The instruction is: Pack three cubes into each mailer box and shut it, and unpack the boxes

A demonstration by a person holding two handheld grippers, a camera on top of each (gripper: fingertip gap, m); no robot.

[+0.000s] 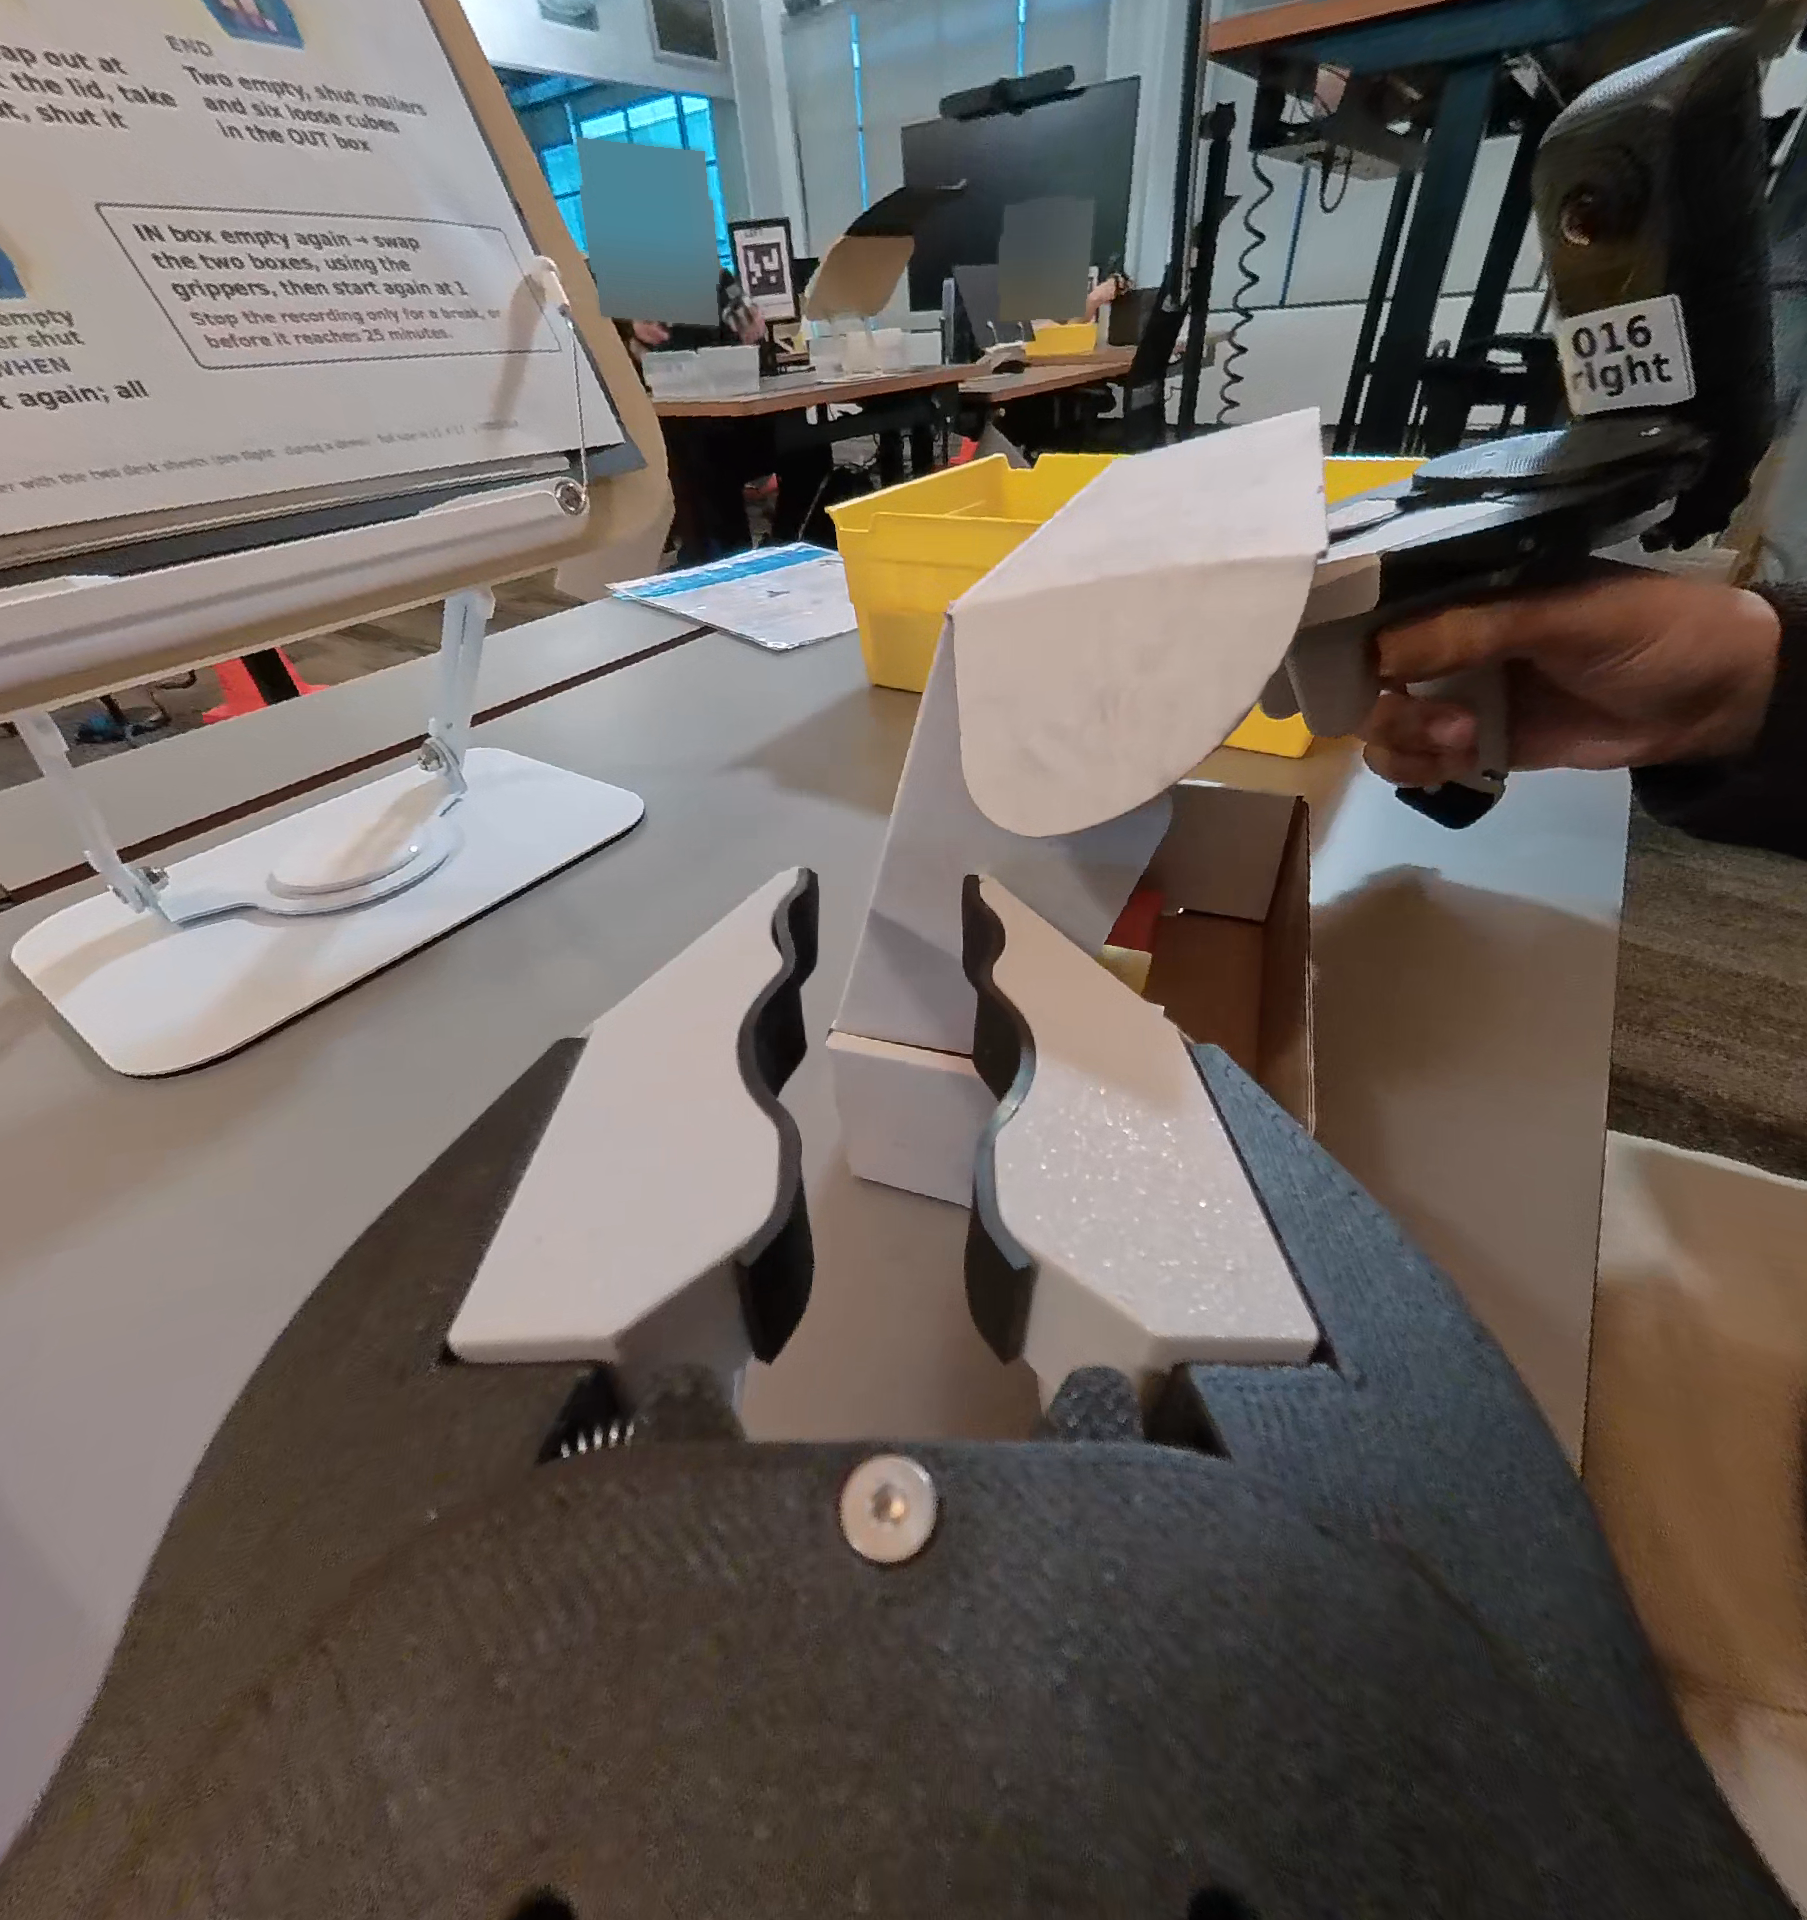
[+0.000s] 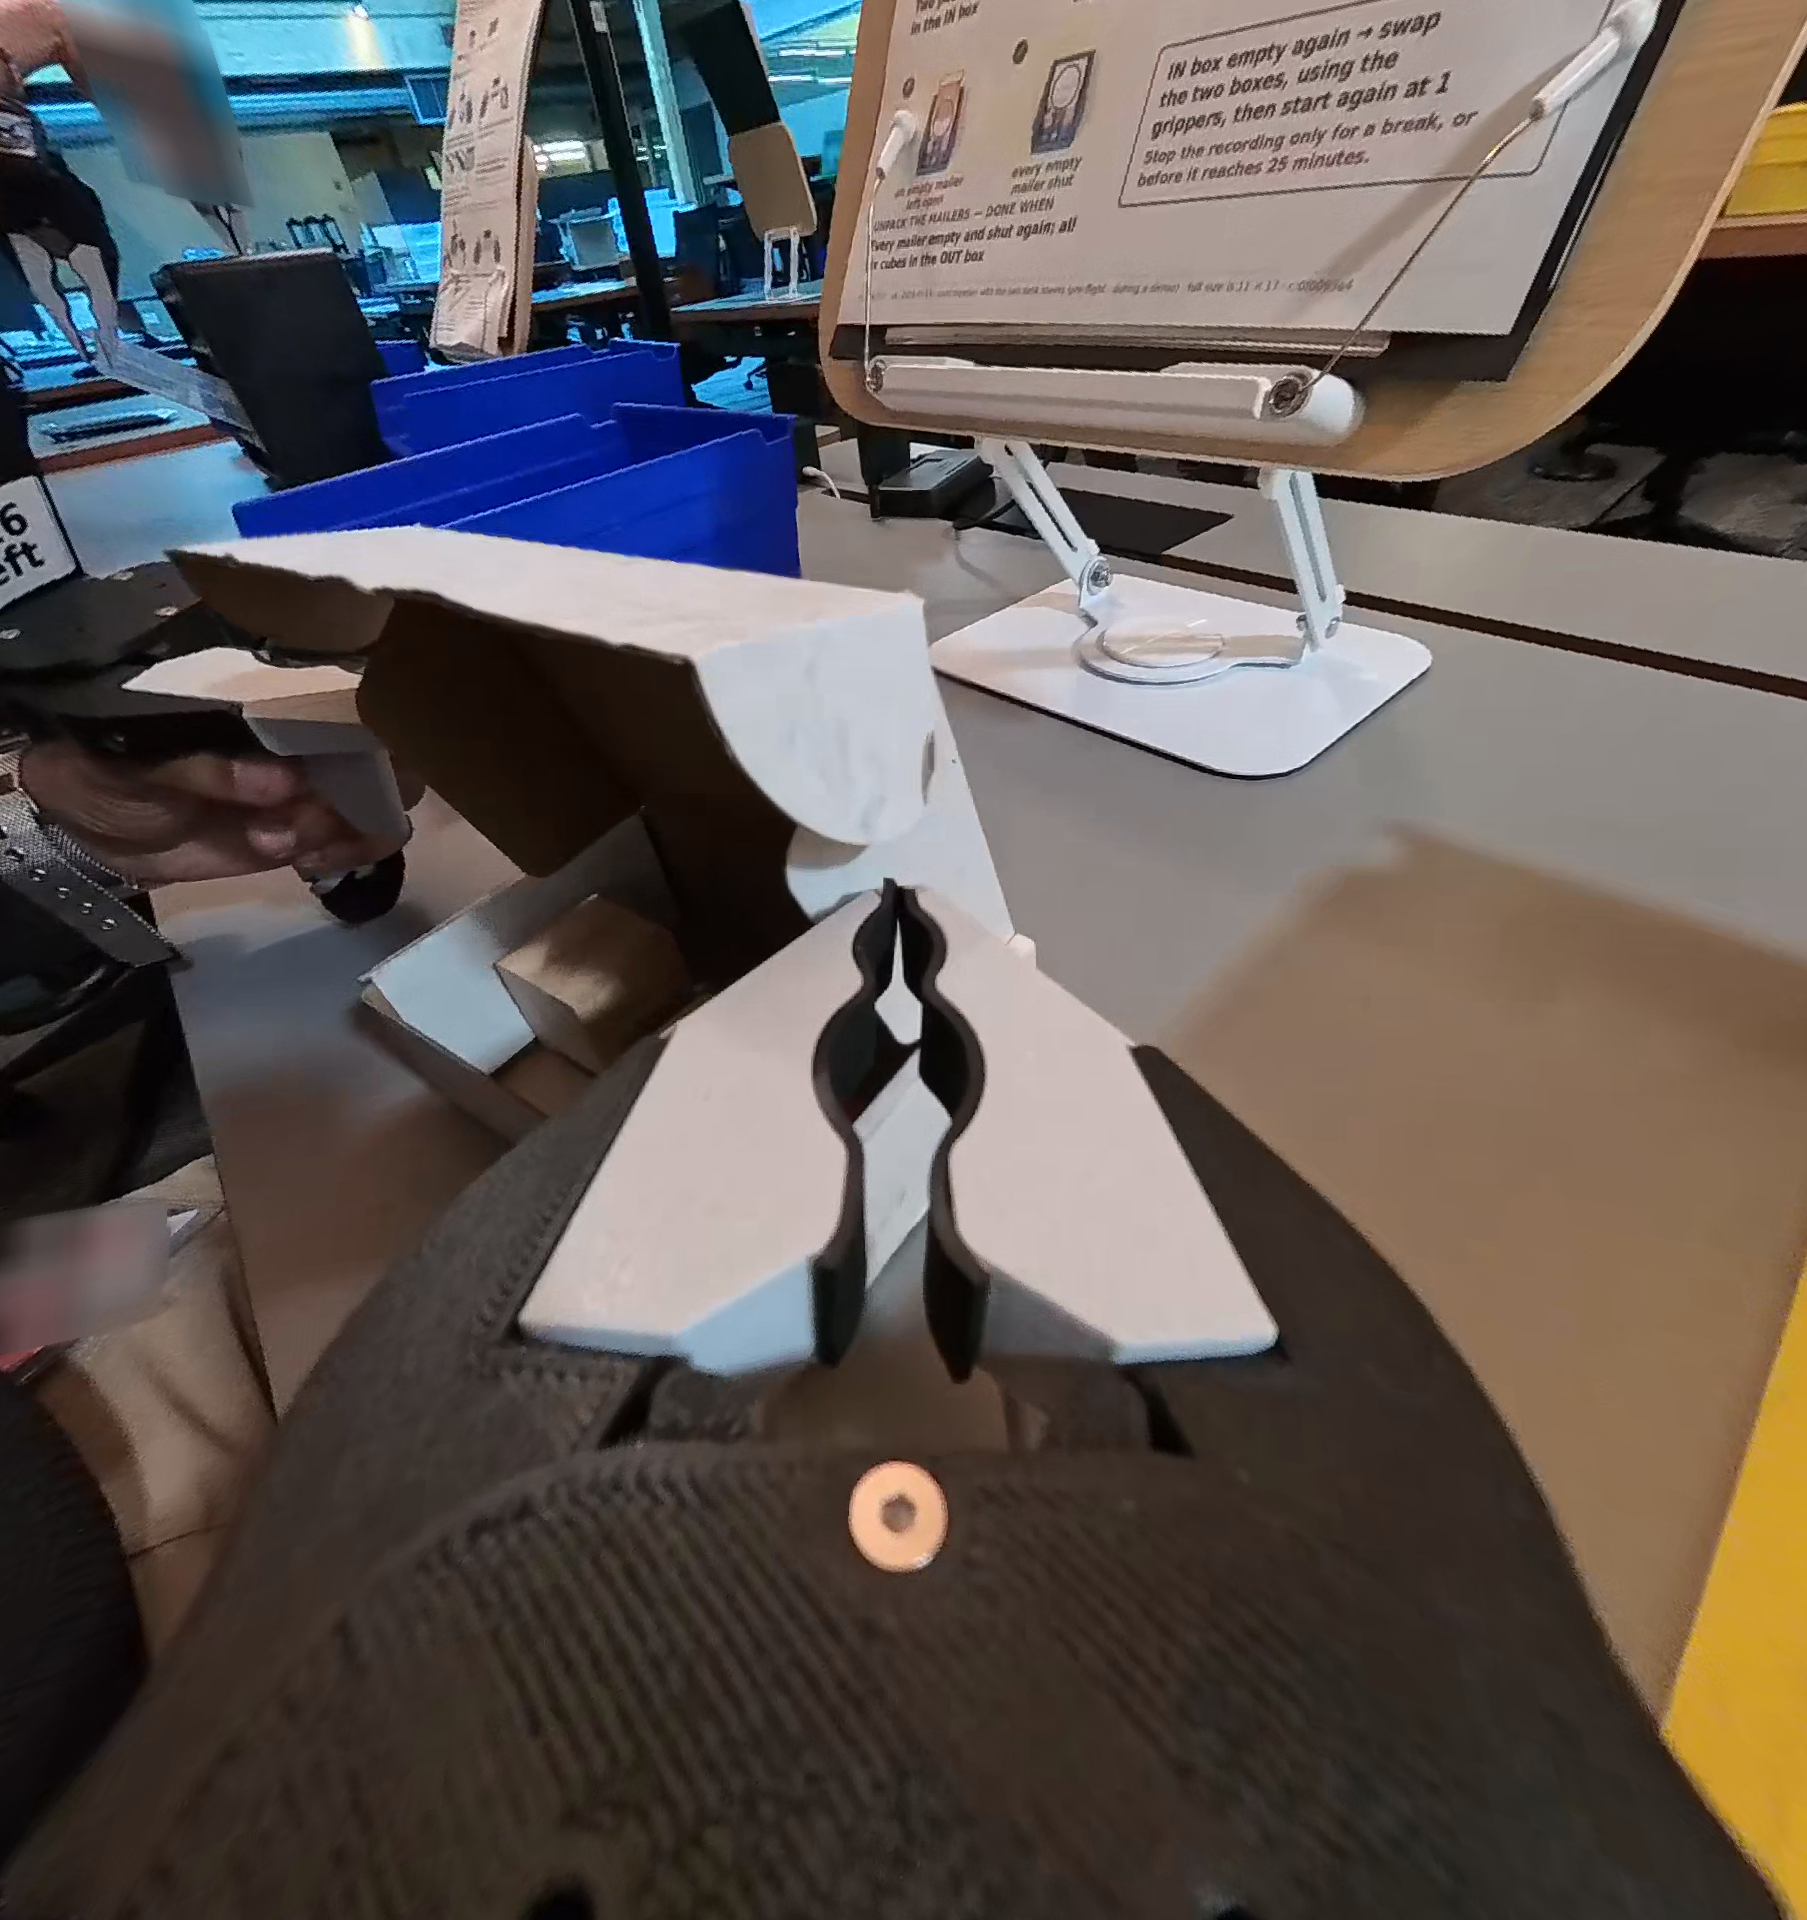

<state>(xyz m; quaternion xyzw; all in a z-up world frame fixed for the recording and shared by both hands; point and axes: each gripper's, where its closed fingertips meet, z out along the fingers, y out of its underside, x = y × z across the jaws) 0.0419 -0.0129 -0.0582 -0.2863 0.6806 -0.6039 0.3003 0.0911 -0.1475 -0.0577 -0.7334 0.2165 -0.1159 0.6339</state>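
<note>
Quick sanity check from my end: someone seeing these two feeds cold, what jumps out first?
The white mailer box with its lid raised stands out in mid-table. The right gripper is shut on the lid's edge, and the left gripper is open beside the box's near corner. Next is the tilted instruction board on its white stand behind the box, with a yellow bin to one side of it and blue bins to the other.
</note>
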